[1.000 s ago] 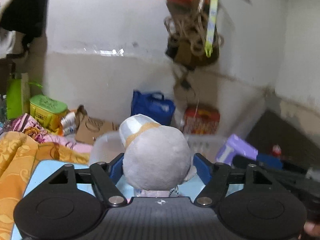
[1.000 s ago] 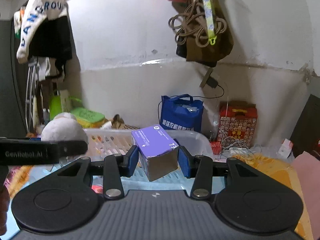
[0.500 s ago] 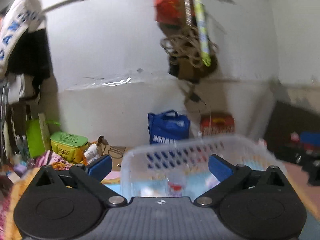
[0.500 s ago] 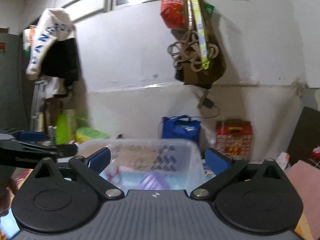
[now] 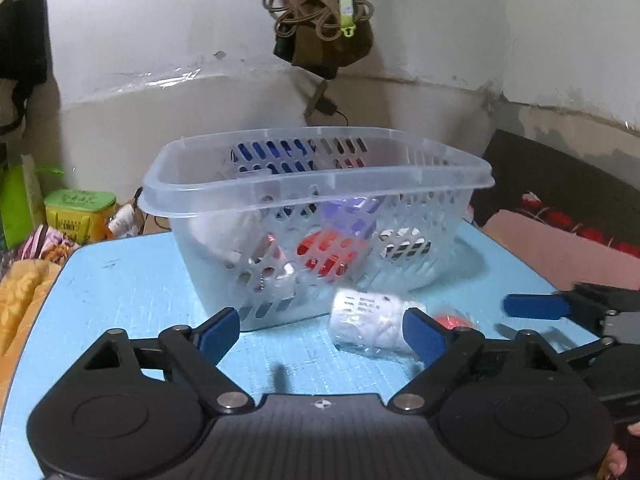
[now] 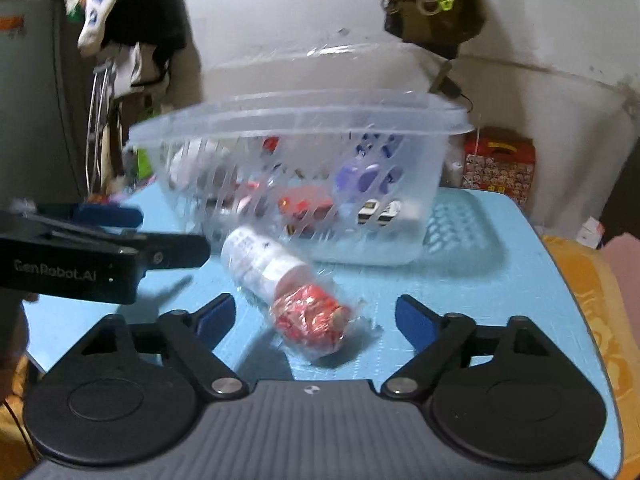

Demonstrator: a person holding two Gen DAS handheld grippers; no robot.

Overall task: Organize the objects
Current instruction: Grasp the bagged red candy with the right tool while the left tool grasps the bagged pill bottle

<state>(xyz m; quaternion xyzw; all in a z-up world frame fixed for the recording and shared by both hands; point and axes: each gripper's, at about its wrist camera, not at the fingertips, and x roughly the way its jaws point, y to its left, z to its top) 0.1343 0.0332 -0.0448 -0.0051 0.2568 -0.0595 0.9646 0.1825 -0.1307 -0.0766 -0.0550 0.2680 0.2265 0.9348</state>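
Blue table [image 5: 120,280], basket [image 5: 320,176] holding purple box [image 5: 352,216]

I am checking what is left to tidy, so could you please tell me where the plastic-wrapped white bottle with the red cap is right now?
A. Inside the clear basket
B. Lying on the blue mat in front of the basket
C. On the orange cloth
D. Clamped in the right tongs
B: the wrapped bottle lies on its side on the blue mat, just outside the clear basket and ahead of the open right tongs, touching neither finger.
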